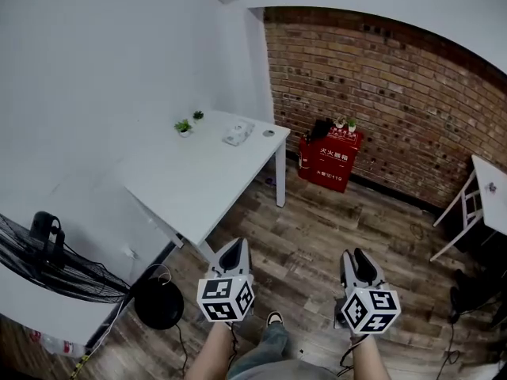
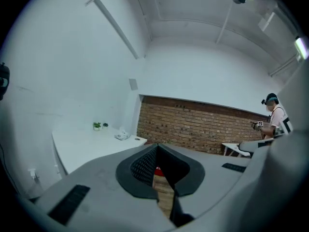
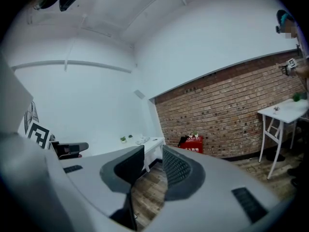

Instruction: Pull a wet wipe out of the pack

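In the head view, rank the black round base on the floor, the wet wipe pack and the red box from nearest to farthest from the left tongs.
1. Black round base, on the floor just left of the left tongs.
2. Wet wipe pack, far end of the white table.
3. Red box, against the brick wall beyond it.

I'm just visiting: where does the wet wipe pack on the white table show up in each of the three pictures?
Head view: the pale soft wet wipe pack lies near the far end of the white table, upper middle.
Left gripper view: pack left of centre, above the jaws.
Right gripper view: pack centre-left, just above the jaws.
Shared landmark: small green potted plants left of the pack.
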The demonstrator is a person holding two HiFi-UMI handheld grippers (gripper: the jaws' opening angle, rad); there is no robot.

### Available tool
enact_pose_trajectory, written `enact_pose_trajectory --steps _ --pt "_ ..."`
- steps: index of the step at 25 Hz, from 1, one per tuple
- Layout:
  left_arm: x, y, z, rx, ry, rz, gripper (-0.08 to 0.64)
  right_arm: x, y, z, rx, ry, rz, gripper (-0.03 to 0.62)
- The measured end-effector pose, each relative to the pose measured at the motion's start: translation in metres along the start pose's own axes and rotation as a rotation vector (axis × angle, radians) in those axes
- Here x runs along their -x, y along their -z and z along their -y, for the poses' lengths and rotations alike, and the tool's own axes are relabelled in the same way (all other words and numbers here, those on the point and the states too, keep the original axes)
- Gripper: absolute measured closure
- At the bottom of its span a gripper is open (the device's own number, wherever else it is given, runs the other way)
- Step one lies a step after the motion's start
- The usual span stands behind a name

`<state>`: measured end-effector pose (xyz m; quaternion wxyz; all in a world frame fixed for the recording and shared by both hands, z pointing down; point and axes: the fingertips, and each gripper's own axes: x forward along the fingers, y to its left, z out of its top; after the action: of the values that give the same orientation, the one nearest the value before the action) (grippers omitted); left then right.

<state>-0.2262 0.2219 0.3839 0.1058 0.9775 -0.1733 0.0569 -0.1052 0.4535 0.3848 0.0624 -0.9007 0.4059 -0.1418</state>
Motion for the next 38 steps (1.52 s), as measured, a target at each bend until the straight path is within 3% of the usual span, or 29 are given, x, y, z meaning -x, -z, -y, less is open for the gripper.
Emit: enact_pose_trajectory --steps 4,14,24,32,38 --pt "-0.046 -0.024 -0.018 -0.028 0.007 0.015 0.558 -0.051 -0.025 0.005 -0.003 0.009 0.02 0.474" --pt "-0.14 -0.043 -0.088 0.002 -0.032 0.02 0.558 -0.168 -0.045 -0.001 0.003 -0.011 0.016 0.474" --pt "-0.186 -0.048 -0.125 0.011 -0.066 0.02 0.558 -0.242 -0.059 -0.01 0.014 -0.052 0.011 0.471" --pt "-0.209 -0.042 -0.148 0.014 -0.147 0.004 0.558 -0.299 -0.052 -0.005 0.007 -0.108 -0.037 0.471" --pt "-0.247 -0.044 -0.177 0.023 -0.242 0.013 0.558 -0.379 -0.063 -0.007 0.024 -0.199 -0.044 0.469"
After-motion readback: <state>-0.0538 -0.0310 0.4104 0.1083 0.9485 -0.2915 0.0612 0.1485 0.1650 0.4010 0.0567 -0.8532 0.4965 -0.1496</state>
